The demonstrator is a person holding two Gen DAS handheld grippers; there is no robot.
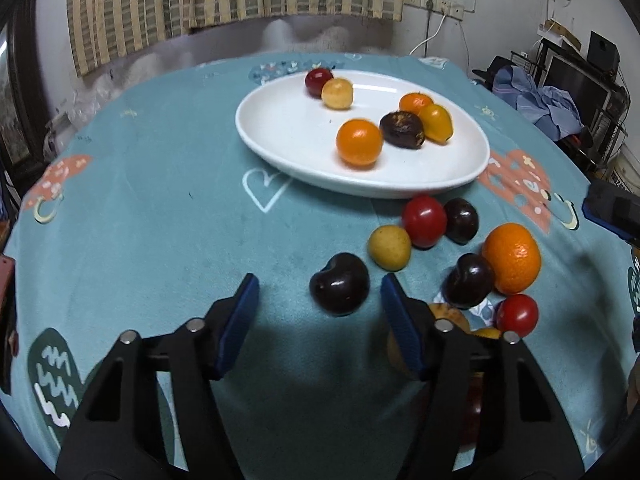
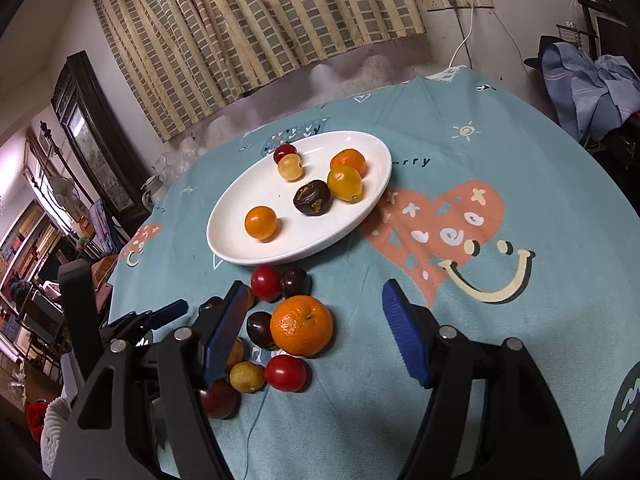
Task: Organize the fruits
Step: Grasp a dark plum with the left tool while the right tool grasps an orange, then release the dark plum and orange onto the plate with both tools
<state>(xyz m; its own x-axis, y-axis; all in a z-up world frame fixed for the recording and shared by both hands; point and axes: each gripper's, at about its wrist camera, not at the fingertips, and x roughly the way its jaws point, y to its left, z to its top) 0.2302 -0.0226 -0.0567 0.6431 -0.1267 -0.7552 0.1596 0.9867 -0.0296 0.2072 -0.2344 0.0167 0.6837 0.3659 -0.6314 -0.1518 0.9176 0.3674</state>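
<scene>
Fruits lie in two groups on the desk [image 1: 160,200]: six on the white plate [image 1: 280,132], the rest loose on the teal cloth just beside its near rim. Left hand-held gripper [image 1: 316,284] stands open, a dark plum [image 1: 339,284] between its pads, touching neither. Right hand-held gripper [image 2: 314,300] is open over a large orange [image 2: 301,325], empty.

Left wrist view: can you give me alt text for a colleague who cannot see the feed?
The left hand-held gripper is open just short of a dark plum on a teal tablecloth, its pads not touching it. More loose fruit lies to the right, including a large orange. Beyond, a white oval plate holds six fruits.
</scene>
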